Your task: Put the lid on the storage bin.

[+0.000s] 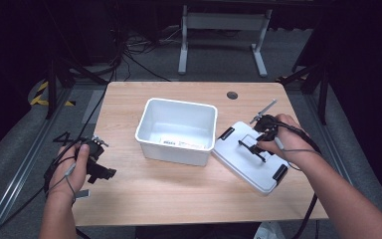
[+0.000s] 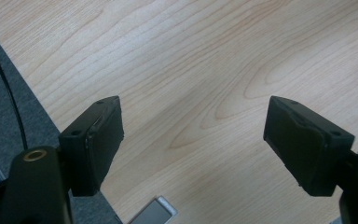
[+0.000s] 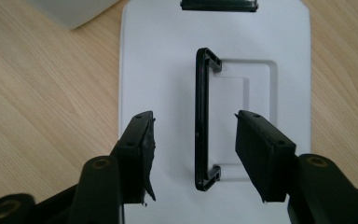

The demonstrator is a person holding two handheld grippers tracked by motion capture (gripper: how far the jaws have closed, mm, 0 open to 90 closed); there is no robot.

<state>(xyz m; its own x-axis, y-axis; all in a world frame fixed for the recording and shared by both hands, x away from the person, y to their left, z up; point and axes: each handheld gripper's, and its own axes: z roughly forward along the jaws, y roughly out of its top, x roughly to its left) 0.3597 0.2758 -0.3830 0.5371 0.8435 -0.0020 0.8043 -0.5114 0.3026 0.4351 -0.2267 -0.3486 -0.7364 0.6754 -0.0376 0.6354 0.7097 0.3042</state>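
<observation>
Wooden table (image 1: 179,179), dark room. Right gripper (image 3: 195,140) open, jaws straddling black handle (image 3: 201,116) of white lid (image 1: 251,157) beside bin (image 1: 176,130), lined up for grasp. Left gripper (image 2: 193,144) open, empty, over bare wood.

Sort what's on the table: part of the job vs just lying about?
In the job:
- lid with black handle
- right gripper, open astride the handle
- white bin

Lying about:
- small grey tag at the table edge
- left gripper, open over bare wood
</observation>
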